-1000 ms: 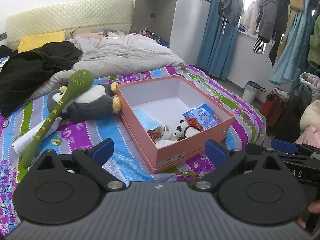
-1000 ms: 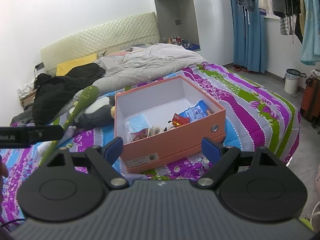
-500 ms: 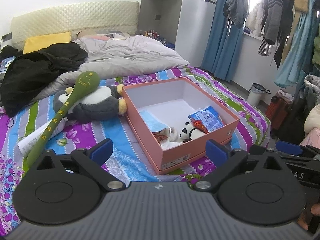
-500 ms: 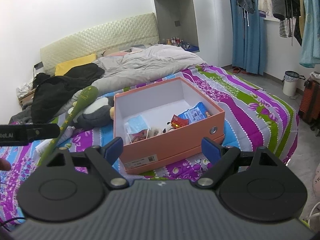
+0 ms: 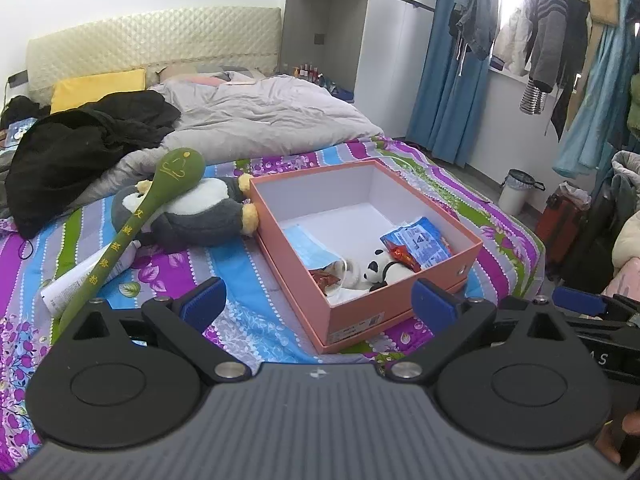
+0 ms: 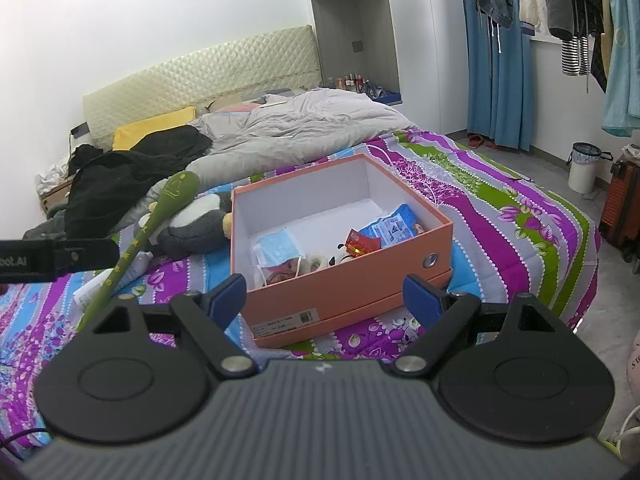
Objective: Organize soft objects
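Observation:
An open orange box [image 5: 400, 304] [image 6: 340, 292] sits on the bed. Inside lie a small panda plush [image 5: 380, 270], a blue face mask [image 5: 310, 244] [image 6: 276, 246], a blue snack packet [image 5: 418, 240] [image 6: 390, 226] and a red packet [image 6: 358, 244]. A grey penguin plush [image 5: 192, 216] [image 6: 192, 228] lies just left of the box, with a long green stick-shaped toy [image 5: 132, 232] [image 6: 148, 236] across it. My left gripper [image 5: 318, 304] and right gripper [image 6: 324, 296] are both open and empty, held back from the box's near corner.
The bed has a purple, blue and green striped cover [image 5: 224, 264], a grey duvet [image 5: 260, 120], a black garment [image 5: 80, 148] and a yellow pillow [image 5: 96, 84]. A white tube [image 5: 80, 276] lies by the green toy. Clothes hang at right; a bin [image 6: 582, 168] stands on the floor.
Both grippers have drifted slightly back from the box; the views shift a little. Nothing on the bed has moved and both grippers stay open.

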The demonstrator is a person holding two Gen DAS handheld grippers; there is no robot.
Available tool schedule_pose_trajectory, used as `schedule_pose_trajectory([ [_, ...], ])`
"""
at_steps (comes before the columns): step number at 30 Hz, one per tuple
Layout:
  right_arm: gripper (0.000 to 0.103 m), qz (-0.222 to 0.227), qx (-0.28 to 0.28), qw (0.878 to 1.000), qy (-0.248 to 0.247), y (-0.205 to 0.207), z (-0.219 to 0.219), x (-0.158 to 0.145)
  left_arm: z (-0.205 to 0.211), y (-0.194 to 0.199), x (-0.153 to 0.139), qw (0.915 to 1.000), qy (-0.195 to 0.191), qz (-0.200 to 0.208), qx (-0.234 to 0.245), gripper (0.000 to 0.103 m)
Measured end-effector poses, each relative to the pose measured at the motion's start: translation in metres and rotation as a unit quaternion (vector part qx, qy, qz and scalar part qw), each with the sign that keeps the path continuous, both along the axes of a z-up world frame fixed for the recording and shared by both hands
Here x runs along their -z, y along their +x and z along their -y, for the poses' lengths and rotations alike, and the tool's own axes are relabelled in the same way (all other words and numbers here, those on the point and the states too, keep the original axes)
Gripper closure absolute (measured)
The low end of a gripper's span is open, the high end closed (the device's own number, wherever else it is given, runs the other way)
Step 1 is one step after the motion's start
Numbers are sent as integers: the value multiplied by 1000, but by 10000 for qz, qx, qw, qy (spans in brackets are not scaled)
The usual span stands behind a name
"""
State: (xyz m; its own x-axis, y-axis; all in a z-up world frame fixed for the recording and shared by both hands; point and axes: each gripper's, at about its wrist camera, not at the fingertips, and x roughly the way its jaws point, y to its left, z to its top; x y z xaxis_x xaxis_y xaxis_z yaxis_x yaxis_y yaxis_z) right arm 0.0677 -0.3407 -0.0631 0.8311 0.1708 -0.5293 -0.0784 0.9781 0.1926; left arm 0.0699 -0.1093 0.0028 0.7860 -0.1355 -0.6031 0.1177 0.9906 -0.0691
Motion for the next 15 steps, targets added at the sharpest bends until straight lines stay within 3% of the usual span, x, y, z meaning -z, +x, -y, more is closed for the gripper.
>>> schedule_pose_trajectory([
  [15,16,33,-12,10000,11,-1,-1,-2,-2,-3,-5,9999,22,93,33,2],
])
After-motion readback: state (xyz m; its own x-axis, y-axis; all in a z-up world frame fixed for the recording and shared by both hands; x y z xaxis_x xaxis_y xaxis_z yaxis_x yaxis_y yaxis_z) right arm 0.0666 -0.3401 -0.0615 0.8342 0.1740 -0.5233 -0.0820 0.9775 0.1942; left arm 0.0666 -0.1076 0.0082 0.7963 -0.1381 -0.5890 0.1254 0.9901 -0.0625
